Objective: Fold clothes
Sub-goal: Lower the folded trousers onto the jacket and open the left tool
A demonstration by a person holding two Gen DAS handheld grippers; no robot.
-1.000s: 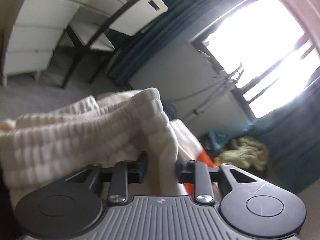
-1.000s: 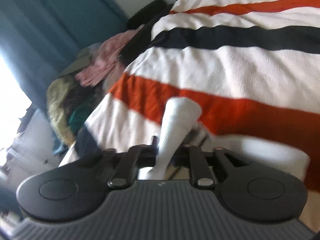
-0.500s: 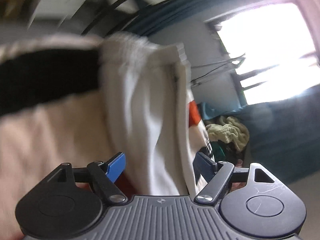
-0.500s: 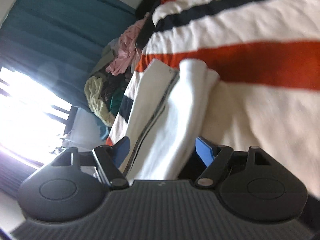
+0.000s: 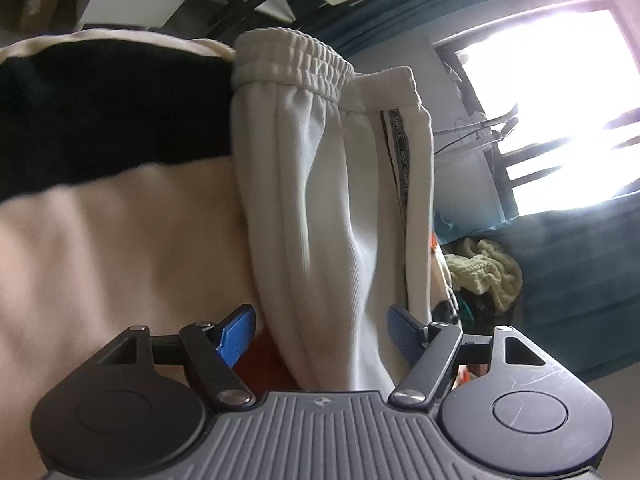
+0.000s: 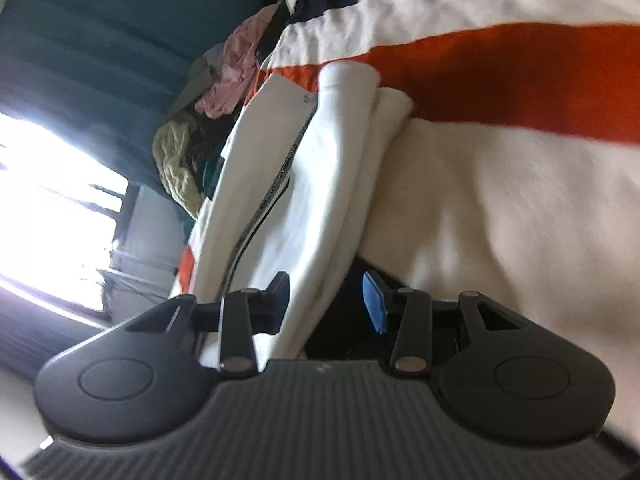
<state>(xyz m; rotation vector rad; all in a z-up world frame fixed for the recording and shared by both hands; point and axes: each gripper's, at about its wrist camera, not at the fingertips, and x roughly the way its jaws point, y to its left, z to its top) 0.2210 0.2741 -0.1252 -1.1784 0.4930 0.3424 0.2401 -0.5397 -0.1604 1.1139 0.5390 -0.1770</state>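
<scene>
Lying folded on the striped blanket, white trousers — side-tape lettering illegible — pass between both wide-open, empty grippers.

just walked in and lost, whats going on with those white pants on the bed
A person with a gripper in each hand is folding white track pants on a striped blanket. Both the left gripper and the right gripper are open, straddling the fabric without clamping it. The pants lie folded lengthwise, legs stacked.
</scene>
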